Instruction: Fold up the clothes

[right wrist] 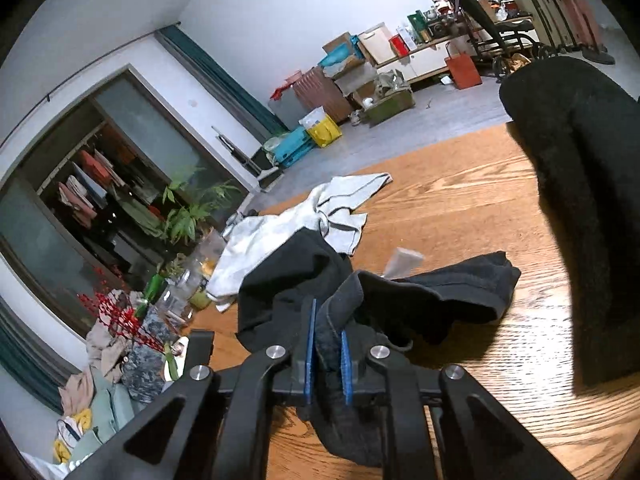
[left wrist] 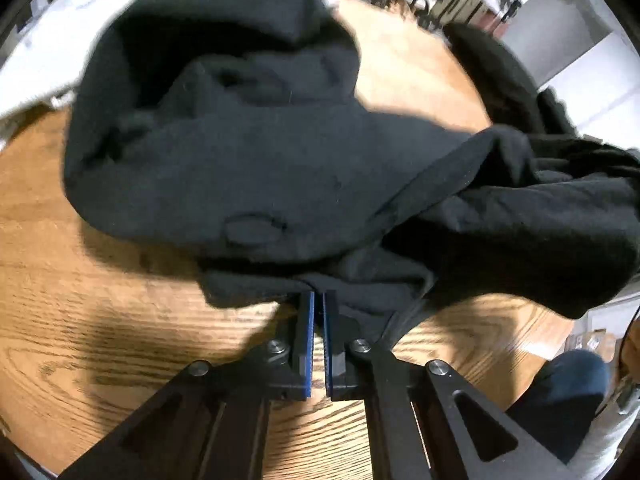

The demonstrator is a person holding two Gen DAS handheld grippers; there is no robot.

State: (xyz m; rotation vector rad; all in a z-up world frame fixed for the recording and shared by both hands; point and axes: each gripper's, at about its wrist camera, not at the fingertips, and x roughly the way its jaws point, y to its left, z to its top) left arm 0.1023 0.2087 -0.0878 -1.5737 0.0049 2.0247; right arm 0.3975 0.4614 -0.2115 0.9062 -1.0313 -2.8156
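Left gripper [left wrist: 319, 294]: jaws drawn nearly together, pinching a thin edge of the black garment [left wrist: 240, 152] at the very tips. The bulk of that garment lies bunched on the wooden table [left wrist: 80, 280] directly ahead of the jaws, with a thick fold running off to their right.

Right gripper [right wrist: 328, 320]: jaws clamped on a thicker gather of black fabric [right wrist: 332, 344], which fills the gap between the blue pads [right wrist: 310, 348] and hangs below them. More black cloth trails forward and to the right of the jaws onto the table. A pale grey garment [right wrist: 296, 220] lies beyond, ahead and slightly left, apart from the work. A dark raised mass of fabric stands at the far right of this view.

Assessment: the step in hand appears to be lifting and spreading the garment by two held points. Whether both grippers hold the same piece cannot be confirmed from these views.

Recommendations:
- The left hold is shallow; avoid sharp pulls, or the edge may slip.
- Draw the two grips apart evenly until the cloth hangs flat, then lay it down.
- Keep clear of the pale grey garment.
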